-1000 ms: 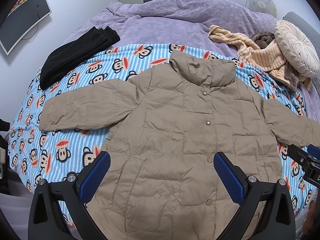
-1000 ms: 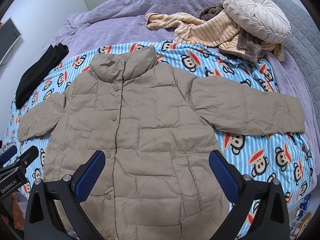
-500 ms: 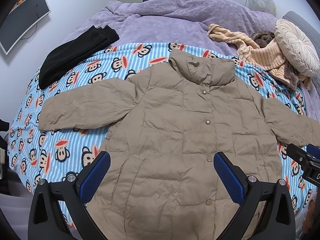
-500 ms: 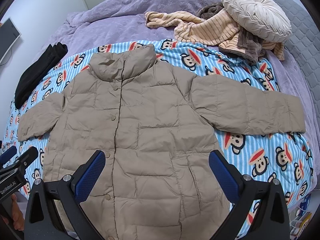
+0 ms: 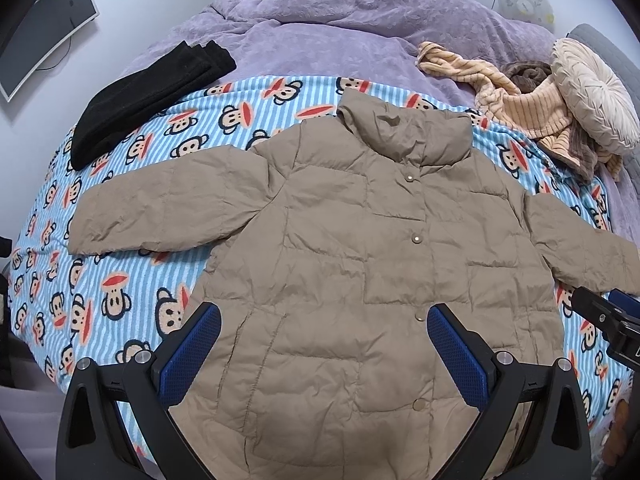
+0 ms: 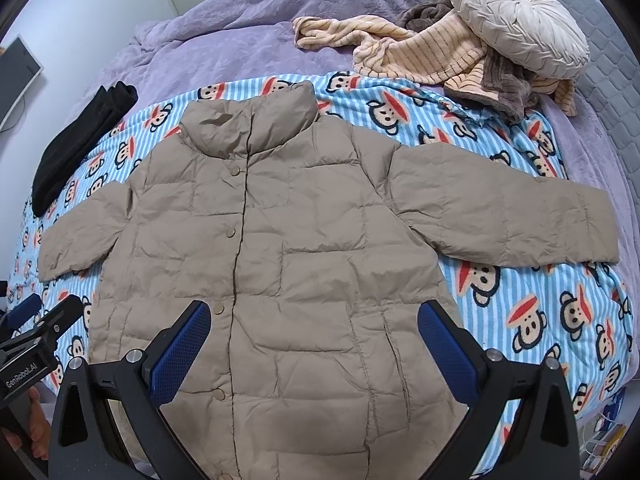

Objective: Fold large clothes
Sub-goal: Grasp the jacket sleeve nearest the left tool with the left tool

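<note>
The left gripper [image 5: 324, 354] is hovering with its blue-padded fingers [image 5: 190, 354] spread wide apart, gripping nothing; directly beneath and ahead of it the lower front of the tan puffer jacket [image 5: 352, 264] is lying flat. The right gripper [image 6: 314, 350] is likewise hanging above the jacket's hem area, its fingers [image 6: 448, 354] splayed and empty, with the snap-button placket running just inside its left finger. Off to the left gripper's right, the tip of the right gripper is showing at the frame edge; in the right wrist view the left gripper is peeking in at the lower left.

Further ahead of both tools, the jacket is spreading buttoned-up and face-up across a blue striped blanket with monkey faces [image 5: 132, 280], its sleeves stretching out to either side and its stand collar pointing away from the grippers. Ahead and to the left of the left gripper, a black folded garment [image 5: 140, 100] is resting partly on the blanket's far corner and partly on the purple bedspread [image 5: 320, 36]. Ahead and to the right of the right gripper, a heap of striped beige and brown clothes [image 6: 432, 60] is lying beyond the blanket, with a round cream pleated cushion [image 6: 516, 20] sitting on top of it. Far left, a monitor [image 5: 44, 44] is standing against the wall.
</note>
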Demonstrator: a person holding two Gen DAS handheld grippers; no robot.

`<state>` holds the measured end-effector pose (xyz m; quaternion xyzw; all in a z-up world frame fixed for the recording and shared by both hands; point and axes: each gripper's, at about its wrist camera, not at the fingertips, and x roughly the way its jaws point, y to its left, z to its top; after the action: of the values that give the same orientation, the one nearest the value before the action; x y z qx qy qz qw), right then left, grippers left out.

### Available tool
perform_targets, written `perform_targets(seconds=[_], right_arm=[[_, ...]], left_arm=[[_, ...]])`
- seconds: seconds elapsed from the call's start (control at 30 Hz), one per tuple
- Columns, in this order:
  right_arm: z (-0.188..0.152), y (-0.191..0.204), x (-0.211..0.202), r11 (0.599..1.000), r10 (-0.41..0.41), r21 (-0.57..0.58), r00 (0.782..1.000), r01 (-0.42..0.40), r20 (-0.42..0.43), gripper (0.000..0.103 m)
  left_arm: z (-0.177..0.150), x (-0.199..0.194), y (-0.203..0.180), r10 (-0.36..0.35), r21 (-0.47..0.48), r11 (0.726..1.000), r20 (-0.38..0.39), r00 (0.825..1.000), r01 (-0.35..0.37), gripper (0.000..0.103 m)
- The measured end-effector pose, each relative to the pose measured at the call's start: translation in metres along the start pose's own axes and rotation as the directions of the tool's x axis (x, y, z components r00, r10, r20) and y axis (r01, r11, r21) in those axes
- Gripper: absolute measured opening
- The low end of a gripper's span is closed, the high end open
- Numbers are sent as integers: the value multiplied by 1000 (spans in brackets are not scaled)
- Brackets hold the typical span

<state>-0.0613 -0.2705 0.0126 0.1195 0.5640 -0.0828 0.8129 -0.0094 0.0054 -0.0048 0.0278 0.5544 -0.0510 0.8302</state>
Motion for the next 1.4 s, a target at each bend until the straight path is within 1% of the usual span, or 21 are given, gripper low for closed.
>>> perform_targets(seconds=[0.13,0.27,0.33,0.4,0.47,0.53,0.6,0.7,0.77,0.87,0.97,1.0,1.03,1.07,1.17,1.23,1.27,1.3,1.33,1.37,1.4], right_arm=[[-1,4,17,999,40,30,999,-39,-19,103],[-3,18,34,999,47,26,998,-46,-50,103],[-6,26,41,997,68,31,996,-67,-54,103],[-9,36,50,992,110,62,992,-105,-66,103],[-13,49,64,985,159,84,981,-150,-115,103],[-17,67,78,986,164,66,975,-155,-147,103],[-22,88,89,988,153,40,976,-149,-157,103],[-28,122,109,984,180,21,968,-179,-175,103],[-31,142,119,981,192,8,964,-194,-183,103],[-35,170,136,977,210,-1,957,-214,-201,103],[-39,190,147,972,228,-13,953,-235,-200,103],[-39,197,150,971,231,-21,953,-239,-195,103],[-38,202,152,970,234,-24,953,-243,-190,103],[-38,206,155,969,238,-26,954,-247,-184,103],[-33,215,161,968,244,-21,956,-251,-164,103],[-28,218,163,968,244,-17,958,-249,-150,103],[-24,220,165,968,247,-13,958,-252,-142,103],[-20,223,166,966,253,-10,958,-257,-137,103],[-16,227,168,965,258,-8,957,-261,-130,103],[-12,229,168,964,263,-8,957,-266,-125,103],[-7,235,169,961,273,-12,955,-276,-115,103]], left_arm=[[0,11,12,-29,-22,999,-21,999,28,103],[3,29,37,-70,-71,995,-36,997,67,103],[4,39,55,-87,-98,992,-41,995,83,103],[5,54,80,-116,-142,984,-44,992,108,103],[7,69,107,-143,-200,971,-38,989,132,103],[7,85,139,-158,-266,953,-30,987,144,103],[7,102,173,-167,-332,931,-17,986,152,103],[6,127,224,-162,-425,892,12,987,152,103],[4,144,256,-156,-484,862,24,988,148,103],[1,173,298,-177,-567,808,30,984,162,103],[6,193,328,-217,-627,749,74,973,215,103],[10,197,335,-221,-639,734,96,971,230,103],[16,199,341,-217,-644,727,114,969,238,103],[22,202,348,-211,-644,725,129,969,244,103],[40,210,362,-176,-642,730,155,972,235,103],[53,215,366,-139,-642,737,160,977,210,102],[58,217,366,-119,-641,742,160,980,195,98],[63,218,367,-94,-636,752,156,983,172,78],[66,220,367,-87,-621,767,151,985,163,53],[69,221,369,-108,-603,776,160,981,183,41],[70,220,372,-146,-590,775,182,972,227,20]])
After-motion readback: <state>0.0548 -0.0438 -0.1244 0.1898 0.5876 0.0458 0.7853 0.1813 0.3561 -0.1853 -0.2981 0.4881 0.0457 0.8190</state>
